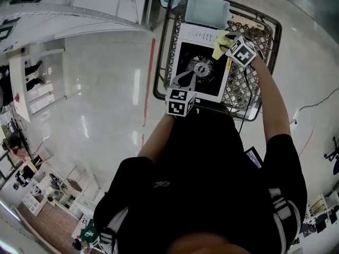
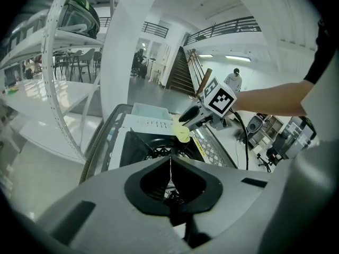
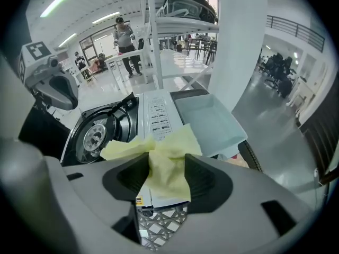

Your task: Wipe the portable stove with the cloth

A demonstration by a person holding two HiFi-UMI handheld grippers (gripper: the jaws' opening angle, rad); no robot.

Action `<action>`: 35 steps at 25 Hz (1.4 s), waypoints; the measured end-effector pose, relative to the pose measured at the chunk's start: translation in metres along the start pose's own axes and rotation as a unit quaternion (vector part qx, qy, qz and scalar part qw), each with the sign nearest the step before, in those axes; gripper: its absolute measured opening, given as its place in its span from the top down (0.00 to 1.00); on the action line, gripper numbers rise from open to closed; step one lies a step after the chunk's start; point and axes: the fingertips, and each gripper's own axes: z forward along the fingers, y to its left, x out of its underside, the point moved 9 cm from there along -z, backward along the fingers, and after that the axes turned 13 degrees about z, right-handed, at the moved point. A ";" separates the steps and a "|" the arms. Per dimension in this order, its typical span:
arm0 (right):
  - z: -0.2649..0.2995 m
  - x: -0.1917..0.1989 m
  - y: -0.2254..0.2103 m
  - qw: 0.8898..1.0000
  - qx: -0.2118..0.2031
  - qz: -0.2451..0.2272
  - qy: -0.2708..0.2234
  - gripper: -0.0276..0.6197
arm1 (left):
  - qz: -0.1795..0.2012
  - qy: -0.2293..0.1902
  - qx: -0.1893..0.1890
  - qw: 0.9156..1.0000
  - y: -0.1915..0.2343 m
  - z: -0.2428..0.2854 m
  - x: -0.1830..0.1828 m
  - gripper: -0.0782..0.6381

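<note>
- The portable stove (image 1: 186, 57) sits inside a wire basket (image 1: 159, 62) on a glossy floor; it has a white body, a black cooktop and a round burner (image 3: 95, 136) in the middle
- A pale translucent tray (image 1: 207, 10) lies at the stove's far end, and the basket's lattice bottom shows along the stove's right side
- The yellow cloth (image 3: 167, 157) is bunched up at the far right corner of the stove, on the white strip with printed markings beside the cooktop, near the tray
- The right gripper (image 3: 161, 176) points steeply down at that corner with its jaws spread wide; the cloth sits loosely in the gap between them, its folds spilling out to the front and to both sides
- The left gripper (image 2: 170, 173) has its jaws closed together with only a thin seam between them and nothing held; it hangs over the near left part of the stove, by the burner
- The two grippers are apart, one at each end of the cooktop, and the person's forearms reach down to them from above
</note>
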 end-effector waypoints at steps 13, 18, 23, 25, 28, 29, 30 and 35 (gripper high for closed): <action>0.012 -0.023 0.010 1.000 0.002 -0.018 0.008 0.62 | -0.008 -0.005 -0.009 1.000 0.020 -0.011 0.006 0.86; 0.013 -0.031 0.015 1.000 0.004 -0.023 0.012 0.62 | -0.010 -0.005 -0.011 1.000 0.027 -0.016 0.009 0.86; 0.016 -0.034 0.019 1.000 0.005 -0.016 0.014 0.62 | -0.011 -0.006 -0.012 1.000 0.033 -0.019 0.011 0.86; 0.016 -0.036 0.020 1.000 0.006 -0.018 0.015 0.62 | -0.011 -0.006 -0.012 1.000 0.035 -0.021 0.011 0.86; 0.017 -0.041 0.022 1.000 0.006 -0.018 0.015 0.62 | -0.012 -0.005 -0.013 1.000 0.040 -0.024 0.012 0.86; 0.019 -0.042 0.023 1.000 0.006 -0.015 0.015 0.62 | -0.012 -0.005 -0.013 1.000 0.042 -0.024 0.013 0.86; 0.020 -0.043 0.023 1.000 0.005 -0.014 0.014 0.62 | -0.012 -0.005 -0.013 1.000 0.044 -0.025 0.013 0.86; 0.024 -0.052 0.028 1.000 0.007 -0.017 0.016 0.62 | -0.015 -0.005 -0.013 1.000 0.056 -0.029 0.018 0.86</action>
